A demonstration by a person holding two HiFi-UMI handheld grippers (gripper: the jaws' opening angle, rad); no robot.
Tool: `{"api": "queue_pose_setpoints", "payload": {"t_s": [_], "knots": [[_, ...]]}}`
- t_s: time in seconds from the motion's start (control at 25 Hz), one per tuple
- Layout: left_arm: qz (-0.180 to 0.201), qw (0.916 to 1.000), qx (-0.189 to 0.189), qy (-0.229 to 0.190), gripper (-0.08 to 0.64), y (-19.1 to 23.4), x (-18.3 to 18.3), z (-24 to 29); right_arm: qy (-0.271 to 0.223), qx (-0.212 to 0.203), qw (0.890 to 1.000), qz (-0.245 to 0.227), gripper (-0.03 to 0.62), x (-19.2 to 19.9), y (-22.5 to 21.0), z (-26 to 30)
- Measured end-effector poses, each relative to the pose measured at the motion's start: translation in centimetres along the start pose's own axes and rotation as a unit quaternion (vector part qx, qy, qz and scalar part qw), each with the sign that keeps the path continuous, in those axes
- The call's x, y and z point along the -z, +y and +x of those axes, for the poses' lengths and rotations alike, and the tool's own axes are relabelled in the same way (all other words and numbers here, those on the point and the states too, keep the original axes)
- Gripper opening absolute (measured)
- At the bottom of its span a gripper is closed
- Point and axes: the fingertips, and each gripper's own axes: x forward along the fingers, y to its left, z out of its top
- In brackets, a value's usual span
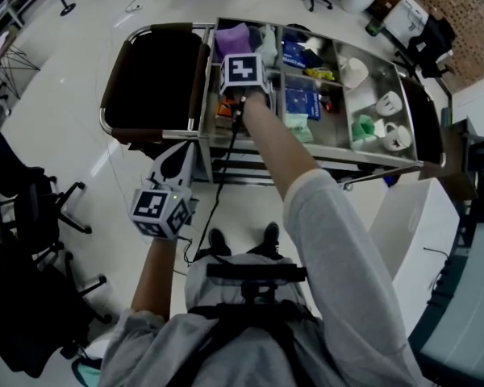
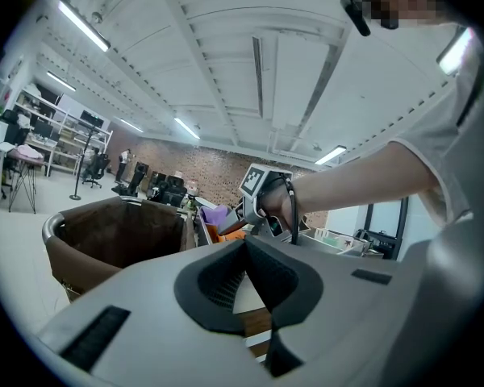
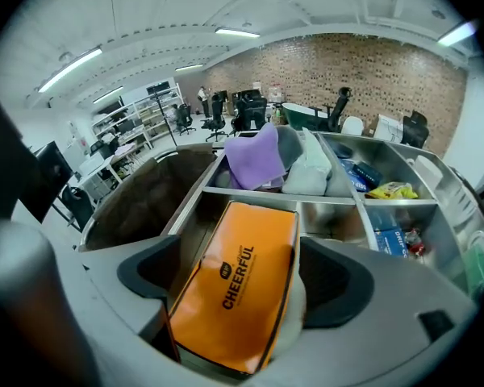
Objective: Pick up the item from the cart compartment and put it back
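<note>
- We see one orange pack — flat, rectangular, black-edged, printed "CHEERFUL".
- It tilts lengthwise over a steel cart compartment — clamped between the right gripper jaws.

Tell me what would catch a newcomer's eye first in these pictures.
The bright orange pack printed CHEERFUL stands out most, clamped between the jaws of the right gripper at a near compartment on the left side of the steel cart. Just behind it, a purple cloth is heaped in the next compartment. The left gripper hangs shut and empty near the brown bag at the cart's end.
</note>
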Motion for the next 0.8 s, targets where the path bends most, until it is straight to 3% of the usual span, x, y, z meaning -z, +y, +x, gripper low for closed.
{"api": "queue_pose_setpoints", "payload": {"t_s": [0.2, 0.8], "knots": [[-0.002, 1.0, -0.003, 0.005, 0.0, 0.7, 0.1, -0.6, -0.008, 0.024, 0.999, 0.02, 0.453, 0.5, -0.4, 0.8], [0.006, 0.9997, -0.002, 0.025, 0.0, 0.9, 1.2, -1.0, -0.012, 0.051, 0.999, 0.014, 0.451, 1.8, -0.8, 2.1]]}}
